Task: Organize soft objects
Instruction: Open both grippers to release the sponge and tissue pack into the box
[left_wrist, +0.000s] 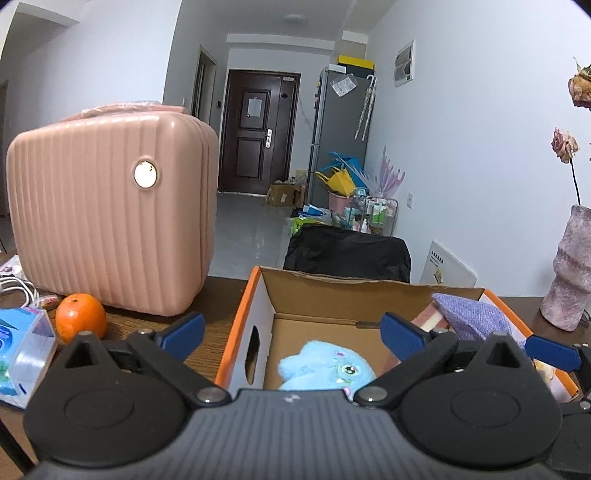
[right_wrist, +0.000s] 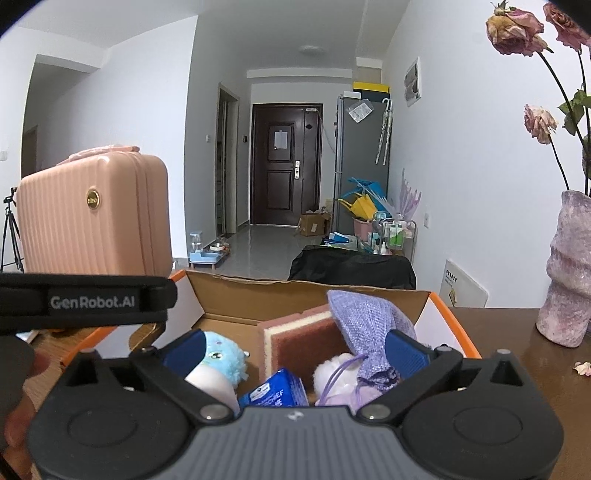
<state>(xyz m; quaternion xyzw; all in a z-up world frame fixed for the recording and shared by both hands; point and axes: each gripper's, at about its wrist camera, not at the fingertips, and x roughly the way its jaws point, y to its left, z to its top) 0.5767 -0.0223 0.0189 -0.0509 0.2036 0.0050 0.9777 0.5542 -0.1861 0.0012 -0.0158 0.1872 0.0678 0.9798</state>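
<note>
Inside the cardboard box (right_wrist: 236, 295) on the tabletop (right_wrist: 517, 332) we found the soft things gathered together, which we took as the reason they lay there: the box serves as the collecting place. The blue plush toy (right_wrist: 225, 360) sat toward the left wall, the pink sponge (right_wrist: 299, 339) stood on edge in the middle, and the purple knitted pouch (right_wrist: 365, 325) leaned against it on the right, above a pale fluffy toy (right_wrist: 340, 373) and a blue packet (right_wrist: 277, 391).

Our right gripper (right_wrist: 293, 354) hung just above these things with its jaws spread wide, and we saw nothing pressed between the pads; the pouch lay just beside the right pad. Our left gripper (left_wrist: 291, 332) was likewise wide open and empty, poised over the box's left half, with the blue plush toy (left_wrist: 325, 369) directly below and between its fingers. The orange (left_wrist: 80, 316) and the pink case (left_wrist: 110, 214) stood outside the box to the left; being hard things, we judged, they were left alone.
</note>
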